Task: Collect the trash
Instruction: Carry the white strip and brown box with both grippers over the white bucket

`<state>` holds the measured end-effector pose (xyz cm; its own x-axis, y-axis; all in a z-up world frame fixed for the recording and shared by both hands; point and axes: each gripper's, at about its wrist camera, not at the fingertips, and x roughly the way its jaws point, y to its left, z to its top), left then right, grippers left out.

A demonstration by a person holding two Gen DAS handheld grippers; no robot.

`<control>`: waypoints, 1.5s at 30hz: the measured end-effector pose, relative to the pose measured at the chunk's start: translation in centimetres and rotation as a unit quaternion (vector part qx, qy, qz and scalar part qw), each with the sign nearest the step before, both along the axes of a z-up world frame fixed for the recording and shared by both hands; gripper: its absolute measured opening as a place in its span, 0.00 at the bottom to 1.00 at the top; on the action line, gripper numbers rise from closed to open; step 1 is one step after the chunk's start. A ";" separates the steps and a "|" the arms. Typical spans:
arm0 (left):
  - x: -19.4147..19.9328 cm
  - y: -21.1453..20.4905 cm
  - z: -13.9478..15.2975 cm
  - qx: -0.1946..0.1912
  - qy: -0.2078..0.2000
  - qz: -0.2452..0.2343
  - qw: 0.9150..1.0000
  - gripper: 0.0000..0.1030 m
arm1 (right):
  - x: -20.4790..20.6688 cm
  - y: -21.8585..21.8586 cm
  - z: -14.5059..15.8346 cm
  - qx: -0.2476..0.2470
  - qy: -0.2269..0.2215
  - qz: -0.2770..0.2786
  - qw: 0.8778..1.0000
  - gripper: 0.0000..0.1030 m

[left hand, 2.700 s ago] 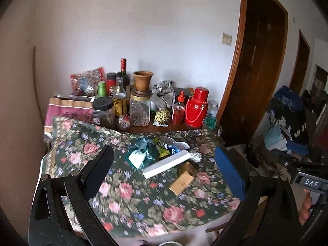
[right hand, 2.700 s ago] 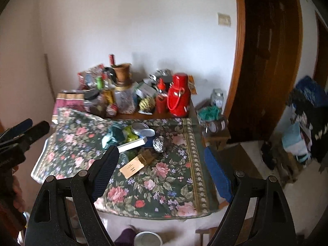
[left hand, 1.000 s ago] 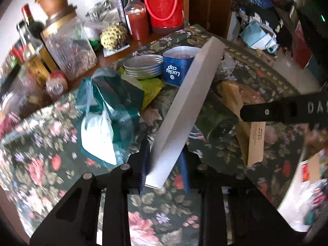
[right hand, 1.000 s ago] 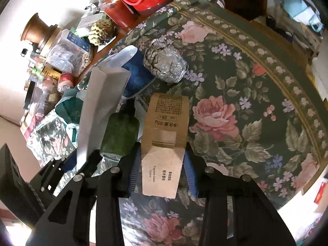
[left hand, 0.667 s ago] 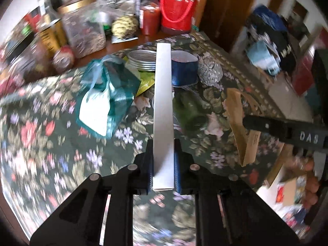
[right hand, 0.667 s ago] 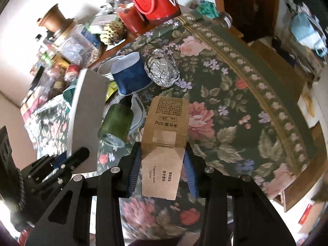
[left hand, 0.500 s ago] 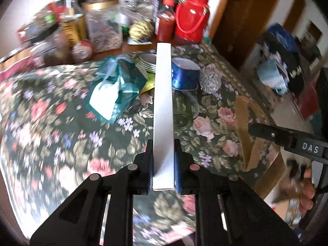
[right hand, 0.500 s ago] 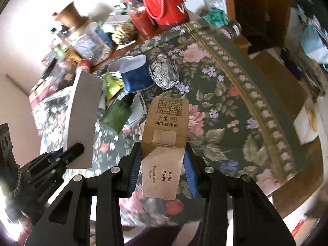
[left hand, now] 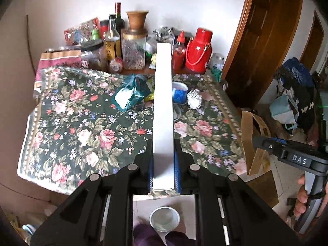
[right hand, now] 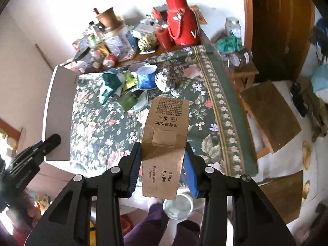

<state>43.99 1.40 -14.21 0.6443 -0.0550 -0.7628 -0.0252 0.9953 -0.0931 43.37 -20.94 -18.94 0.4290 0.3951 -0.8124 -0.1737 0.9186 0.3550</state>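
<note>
Left gripper (left hand: pixel 163 165) is clamped on my white box (left hand: pixel 163 110), right gripper (right hand: pixel 163 167) on my brown carton (right hand: pixel 166 135). A second ago both pieces lay low among the clutter on the table (left hand: pixel 82 123); now I have them lifted clear above its near edge, rolled upright. Left jaws tightened fully within that second. Below the table edge a white cup (left hand: pixel 164 219) sits on the floor. Two items are collected; foil ball (left hand: pixel 194 98), blue cup (left hand: pixel 179 92) and green bag (left hand: pixel 131 94) remain on the table.
</note>
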 end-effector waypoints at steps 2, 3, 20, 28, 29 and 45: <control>-1.2 -0.3 0.9 0.003 -0.008 0.003 1.000 0.16 | -1.1 -0.2 1.0 0.002 -0.010 0.009 1.000 0.35; -2.2 -0.4 1.5 0.001 -0.015 0.002 1.000 0.16 | -1.7 -0.2 1.7 0.004 -0.017 0.012 1.000 0.35; -17.5 1.1 4.9 -0.001 -0.062 -0.036 0.997 0.16 | -15.1 1.4 8.0 0.011 -0.086 -0.024 0.996 0.35; -24.8 1.7 2.3 0.000 -0.023 -0.056 0.998 0.16 | -21.9 3.6 5.2 0.010 -0.050 -0.029 0.998 0.35; -25.5 1.7 1.7 0.001 -0.015 -0.058 0.998 0.16 | -22.3 3.8 5.0 0.010 -0.045 -0.029 0.998 0.35; -26.1 0.6 -14.1 0.011 0.129 -0.063 0.990 0.16 | -23.3 4.8 -9.2 -0.013 0.079 0.005 0.997 0.35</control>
<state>17.92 1.95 -28.28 0.4178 -0.1043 -0.9025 0.0802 0.9937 -0.0777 20.04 -16.18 -28.16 0.2918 0.3774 -0.8789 -0.1269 0.9260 0.3555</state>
